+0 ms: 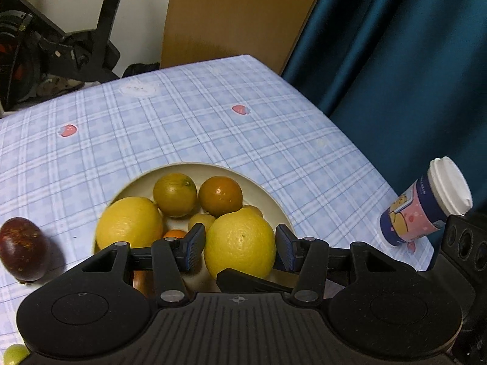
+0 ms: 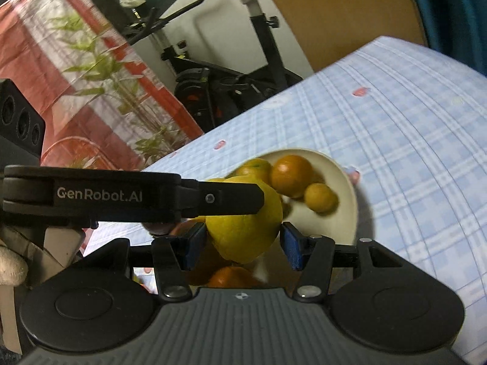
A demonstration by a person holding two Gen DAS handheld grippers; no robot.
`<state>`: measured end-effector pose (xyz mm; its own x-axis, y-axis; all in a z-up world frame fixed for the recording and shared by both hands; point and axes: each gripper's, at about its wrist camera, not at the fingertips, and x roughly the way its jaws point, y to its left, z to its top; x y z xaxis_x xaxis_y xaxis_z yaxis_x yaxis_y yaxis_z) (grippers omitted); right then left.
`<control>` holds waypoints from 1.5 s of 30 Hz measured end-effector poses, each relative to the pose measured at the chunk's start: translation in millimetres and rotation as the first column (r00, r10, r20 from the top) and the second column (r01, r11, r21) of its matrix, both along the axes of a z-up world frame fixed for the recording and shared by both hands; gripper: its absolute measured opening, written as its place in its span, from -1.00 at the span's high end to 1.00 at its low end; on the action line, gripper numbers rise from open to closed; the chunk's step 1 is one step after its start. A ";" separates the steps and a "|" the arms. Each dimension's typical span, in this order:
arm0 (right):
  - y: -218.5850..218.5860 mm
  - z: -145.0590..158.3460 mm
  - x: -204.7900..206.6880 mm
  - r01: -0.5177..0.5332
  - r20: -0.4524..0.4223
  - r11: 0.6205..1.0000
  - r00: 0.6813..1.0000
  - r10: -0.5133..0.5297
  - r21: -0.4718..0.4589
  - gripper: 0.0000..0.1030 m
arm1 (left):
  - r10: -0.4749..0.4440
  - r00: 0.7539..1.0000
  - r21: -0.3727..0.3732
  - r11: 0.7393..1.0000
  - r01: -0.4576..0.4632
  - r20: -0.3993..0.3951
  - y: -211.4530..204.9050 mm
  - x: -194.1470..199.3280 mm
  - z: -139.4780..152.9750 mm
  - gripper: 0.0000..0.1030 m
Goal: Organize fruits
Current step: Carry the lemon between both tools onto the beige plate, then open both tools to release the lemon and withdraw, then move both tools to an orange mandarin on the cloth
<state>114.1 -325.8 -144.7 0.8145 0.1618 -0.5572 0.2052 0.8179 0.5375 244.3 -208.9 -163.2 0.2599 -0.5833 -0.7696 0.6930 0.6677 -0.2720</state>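
Desk (image 1: 182, 127) has a pale blue plaid cloth with little strawberry prints; black exercise bike (image 1: 61, 39) at 11 o'clock behind it, teal curtain (image 1: 395, 60) at 2. A lidded cartoon paper cup (image 1: 426, 210) sits at 3 o'clock, a dark purple passion fruit (image 1: 22, 248) at 9. The cream round plate (image 1: 268, 194) holds bumpy yellow lemons and smaller oranges. Left tongs (image 1: 240, 248) sit wide around the front big yellow lemon (image 1: 240, 243), pads not clearly touching. Right tongs (image 2: 243, 245) also flank a lemon (image 2: 243, 234); can't tell if they grip it.
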 end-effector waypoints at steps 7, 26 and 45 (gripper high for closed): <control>-13.6 -10.4 1.5 0.025 -0.031 1.000 0.999 -0.025 0.008 -0.09 | -0.001 1.000 0.018 1.000 0.002 -0.018 -16.6 9.5 -12.9 -0.04; 4.4 6.3 9.0 0.036 -0.077 0.977 0.996 -0.053 -0.210 -0.23 | 0.061 0.996 -0.039 0.998 -0.058 0.072 11.8 9.8 15.8 -0.05; 100.6 29.4 -10.7 -0.154 0.063 0.923 0.980 0.187 -0.352 -0.23 | 0.377 0.882 -0.045 0.924 -0.380 0.284 183.1 -38.4 51.9 -0.05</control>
<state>103.4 -225.1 -115.3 0.8425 0.1152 -0.5263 0.0086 0.9739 0.2269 205.9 -25.8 -111.3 0.6656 -0.3883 -0.6373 0.4330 0.8965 -0.0940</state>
